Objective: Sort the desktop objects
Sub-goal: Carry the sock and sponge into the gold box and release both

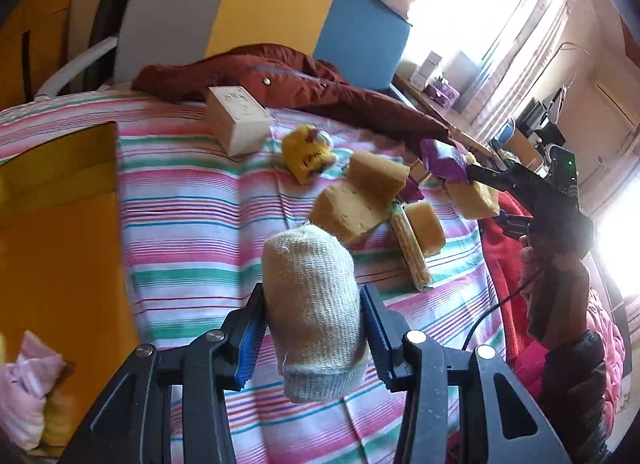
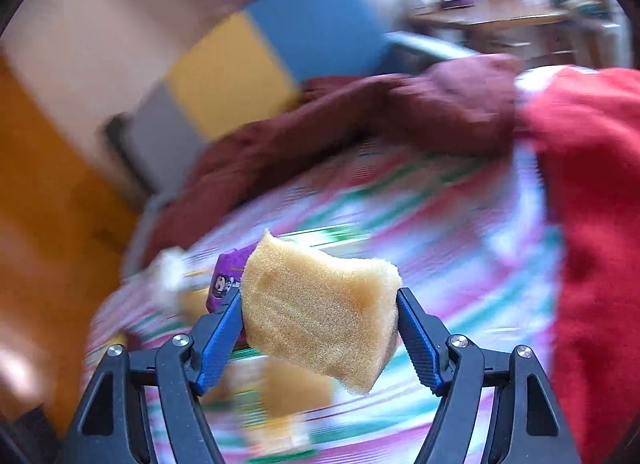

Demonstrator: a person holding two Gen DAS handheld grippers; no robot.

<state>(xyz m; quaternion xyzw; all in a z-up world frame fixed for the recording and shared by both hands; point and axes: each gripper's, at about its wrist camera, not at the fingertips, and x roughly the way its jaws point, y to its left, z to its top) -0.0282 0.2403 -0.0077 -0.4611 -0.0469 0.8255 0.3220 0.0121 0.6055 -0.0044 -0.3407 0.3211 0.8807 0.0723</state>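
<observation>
A striped cotton sheet in pink, green and white covers the surface. Above it the left gripper clamps a rolled, ribbed beige sock, a soft cylinder pinched between ridged blue pads. The right gripper squeezes a porous yellow sponge, wedge-shaped and lifted off the sheet. More sponge blocks, a small cream box and a crumpled maroon jacket lie beyond.
</observation>
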